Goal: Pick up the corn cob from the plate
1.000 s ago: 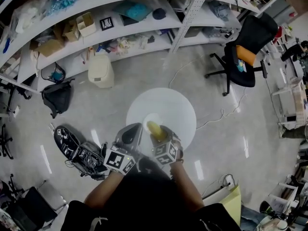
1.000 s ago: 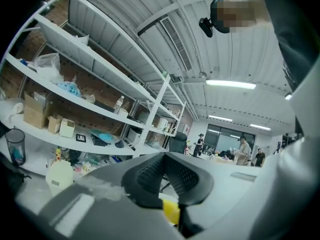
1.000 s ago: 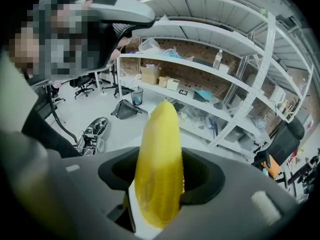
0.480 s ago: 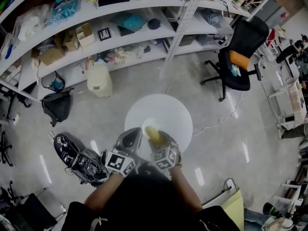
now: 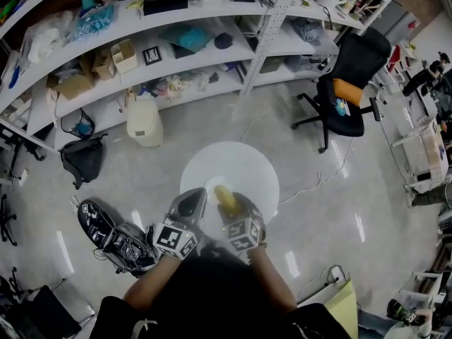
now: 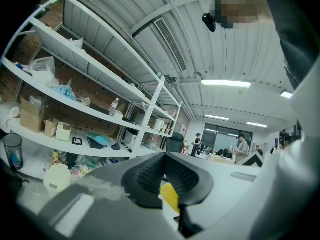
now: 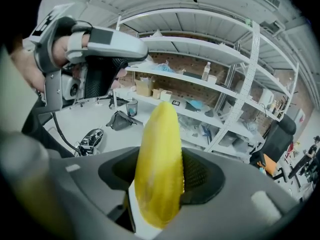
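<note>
1. I see a glossy pale floor [image 5: 212,111] spreading out under everything, shot steeply from above my operator's head.
2. Long white shelves [image 5: 141,44] curve across the top, crowded with boxes, bags and bottles.
3. A black office chair [image 5: 349,76] with an orange cushion stands at upper right, well apart from the work.
4. A round white table [image 5: 244,162] sits mid-frame, directly ahead of the person.
5. Both bare forearms [image 5: 272,281] reach forward from a dark top, side by side, each hand wrapped around a gripper handle.
6. A white bin [image 5: 145,122] and a black backpack [image 5: 83,157] lie on the floor near the shelves.
7. The right gripper [image 5: 227,205] tilts downward over the near part of the table, its jaws set wide and clamped on the corn cob.
8. The left gripper [image 5: 192,202] is held level just beside the right one, its jaws together with nothing between them.
9. A small white plate [image 5: 212,184] lies on the table by the gripper tips.
10. The yellow corn cob [image 7: 157,169] stands lengthwise between the right gripper's dark pads, pointing away over the plate; I cannot tell whether it touches the plate.
</note>
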The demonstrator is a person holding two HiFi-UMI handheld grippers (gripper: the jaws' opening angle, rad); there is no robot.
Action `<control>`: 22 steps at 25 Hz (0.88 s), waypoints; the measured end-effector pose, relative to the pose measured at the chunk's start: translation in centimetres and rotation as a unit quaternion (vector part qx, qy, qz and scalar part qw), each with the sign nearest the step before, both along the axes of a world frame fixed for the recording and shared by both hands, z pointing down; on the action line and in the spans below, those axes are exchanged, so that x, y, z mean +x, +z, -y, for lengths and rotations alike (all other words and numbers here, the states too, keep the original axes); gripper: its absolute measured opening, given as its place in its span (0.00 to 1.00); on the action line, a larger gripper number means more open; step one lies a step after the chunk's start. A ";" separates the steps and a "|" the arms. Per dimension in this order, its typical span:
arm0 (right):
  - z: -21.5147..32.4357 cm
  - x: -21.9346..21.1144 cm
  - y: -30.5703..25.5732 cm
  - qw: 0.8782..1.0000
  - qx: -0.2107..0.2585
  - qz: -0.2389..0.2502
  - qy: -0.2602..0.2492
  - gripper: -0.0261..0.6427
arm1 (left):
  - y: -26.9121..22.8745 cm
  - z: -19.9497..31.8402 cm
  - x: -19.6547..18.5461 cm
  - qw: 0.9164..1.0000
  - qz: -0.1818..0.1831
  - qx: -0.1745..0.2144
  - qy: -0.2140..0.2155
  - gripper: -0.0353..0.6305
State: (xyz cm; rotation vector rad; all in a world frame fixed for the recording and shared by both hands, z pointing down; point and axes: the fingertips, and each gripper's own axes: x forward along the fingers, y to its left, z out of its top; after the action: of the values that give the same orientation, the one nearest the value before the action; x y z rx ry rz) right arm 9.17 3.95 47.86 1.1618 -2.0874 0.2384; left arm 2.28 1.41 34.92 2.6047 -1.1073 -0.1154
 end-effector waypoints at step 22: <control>0.8 4.7 -5.5 0.991 0.056 0.087 0.084 0.42 | -0.7 0.1 2.2 1.000 -0.001 0.011 0.009 0.05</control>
State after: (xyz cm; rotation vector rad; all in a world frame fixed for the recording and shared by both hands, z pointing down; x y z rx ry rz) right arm 13.89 3.17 42.40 1.4327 -2.1782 0.3147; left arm 4.45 1.31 34.19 2.6328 -1.0883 -0.1283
